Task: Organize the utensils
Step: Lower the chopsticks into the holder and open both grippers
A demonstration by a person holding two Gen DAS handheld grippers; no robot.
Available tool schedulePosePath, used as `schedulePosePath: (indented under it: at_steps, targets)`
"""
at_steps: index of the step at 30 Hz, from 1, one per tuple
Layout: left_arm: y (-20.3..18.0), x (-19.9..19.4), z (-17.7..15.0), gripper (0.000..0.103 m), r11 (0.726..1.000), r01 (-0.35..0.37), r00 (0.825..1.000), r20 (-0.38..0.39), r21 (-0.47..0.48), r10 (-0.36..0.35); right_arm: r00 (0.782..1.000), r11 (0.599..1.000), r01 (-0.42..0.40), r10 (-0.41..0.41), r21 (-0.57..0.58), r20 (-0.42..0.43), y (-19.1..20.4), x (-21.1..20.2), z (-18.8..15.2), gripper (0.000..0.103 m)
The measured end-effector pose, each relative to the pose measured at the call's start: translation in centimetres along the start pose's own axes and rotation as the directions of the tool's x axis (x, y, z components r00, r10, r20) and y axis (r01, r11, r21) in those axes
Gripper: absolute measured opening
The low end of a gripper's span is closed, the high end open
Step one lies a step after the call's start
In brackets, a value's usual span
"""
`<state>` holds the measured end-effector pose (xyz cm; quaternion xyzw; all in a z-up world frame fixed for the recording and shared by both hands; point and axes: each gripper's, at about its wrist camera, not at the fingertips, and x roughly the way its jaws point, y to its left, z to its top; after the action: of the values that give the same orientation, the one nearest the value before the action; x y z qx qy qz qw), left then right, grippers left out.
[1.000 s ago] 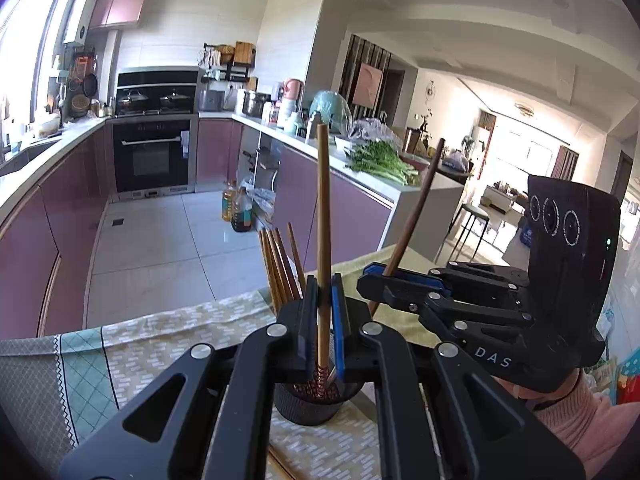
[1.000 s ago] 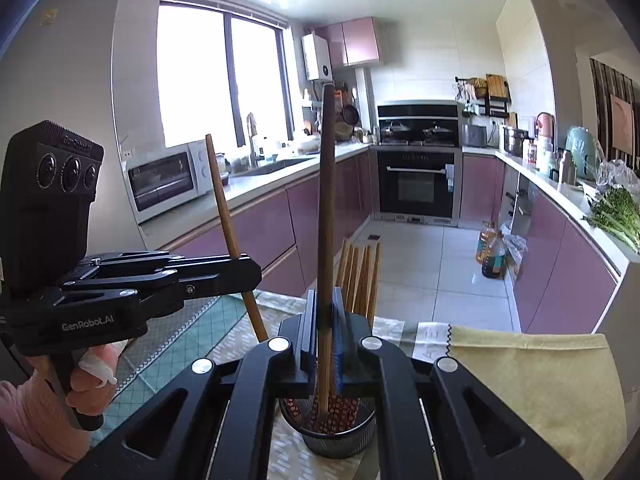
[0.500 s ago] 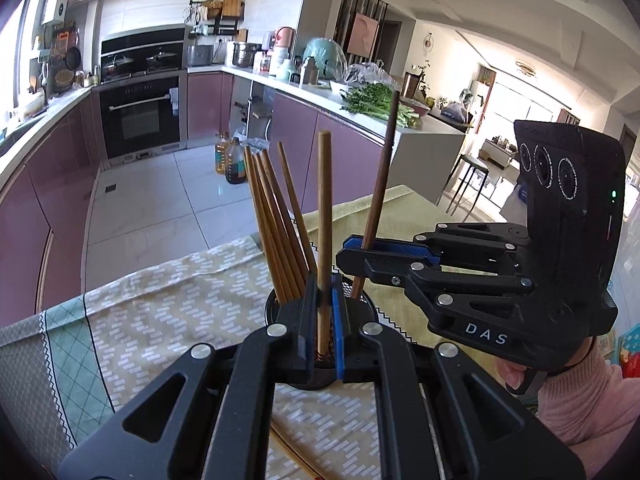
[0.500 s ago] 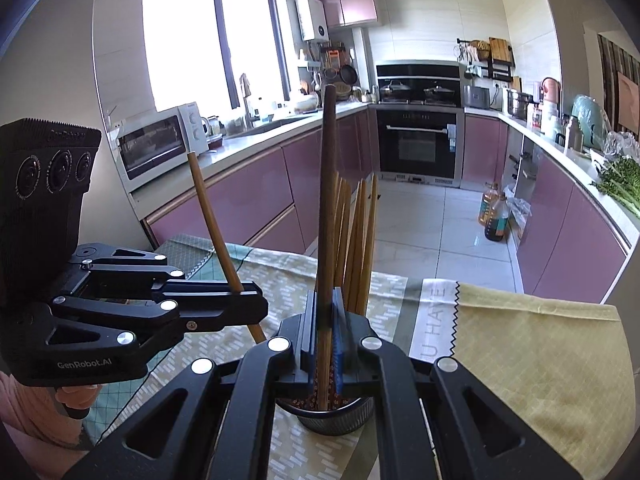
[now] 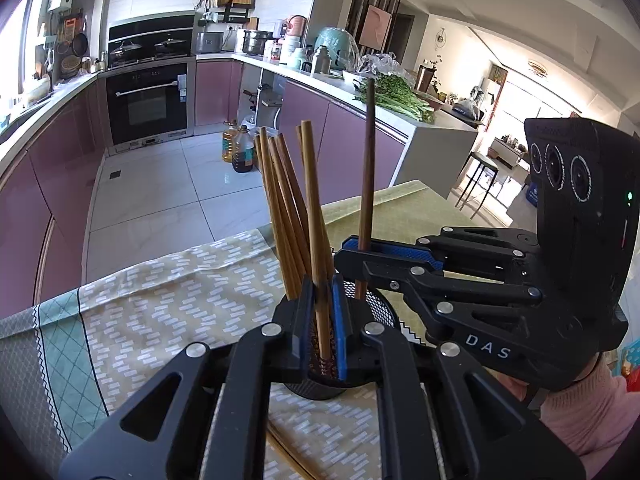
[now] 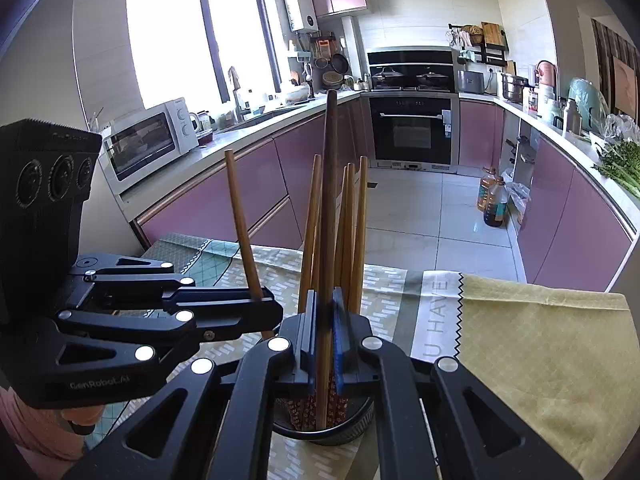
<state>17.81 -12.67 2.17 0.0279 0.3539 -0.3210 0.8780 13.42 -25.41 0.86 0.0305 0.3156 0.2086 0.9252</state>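
A black mesh holder (image 5: 383,311) stands on the tablecloth with several light wooden chopsticks (image 5: 280,208) upright in it. My left gripper (image 5: 322,312) sits just over its near rim. The jaws are beginning to open around a light chopstick (image 5: 314,208) whose lower end is inside the holder and whose top leans left. My right gripper (image 6: 326,320) is shut on a darker chopstick (image 6: 329,184), its tip down in the holder (image 6: 360,420). The two grippers meet over the holder: the right gripper (image 5: 360,248) comes in from the right, the left gripper (image 6: 260,304) from the left.
Patterned cloths (image 5: 160,304) cover the table, with a yellow one (image 6: 540,352) to the right. More chopsticks (image 5: 288,456) lie loose on the cloth under my left gripper. Beyond the table edge are the tiled kitchen floor, purple cabinets and oil bottles (image 5: 238,152). A pink sleeve (image 5: 584,412) shows behind the right gripper.
Both grippers have come down and tilted toward the holder, and both held chopsticks now reach into it. The left chopstick has tipped from upright to a slight lean.
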Motion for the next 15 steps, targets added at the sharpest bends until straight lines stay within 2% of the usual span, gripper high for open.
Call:
schedulePosePath:
  at_steps: [4,6,10,13,15]
  targets:
    - [0.0,-0.4,-0.4,0.014,1.000,-0.008,1.000,0.010,-0.009,0.009,1.000,1.000,0.006,-0.005,0.021,-0.008,-0.5,0.3,-0.4,0.008]
    - [0.0,-0.8,-0.7,0.021,1.000,-0.011,1.000,0.020,-0.008,0.011,1.000,1.000,-0.003,0.003,0.030,-0.006,-0.6,0.2,-0.8,0.008]
    - [-0.5,-2.1,-1.9,0.023,1.000,-0.018,0.999,0.049,0.021,0.017,1.000,0.999,-0.024,0.024,0.039,0.004,-0.5,-0.4,-1.8,0.011]
    - [-0.8,-3.4,-3.2,0.026,0.999,-0.024,0.997,0.072,0.038,0.021,0.998,0.998,-0.058,0.057,0.027,0.024,0.1,-1.7,-2.7,0.017]
    - [-0.6,-4.2,-4.3,0.034,0.998,-0.038,0.996,0.088,0.041,0.035,0.995,0.996,-0.092,0.091,0.008,0.038,0.8,-2.7,-3.4,0.024]
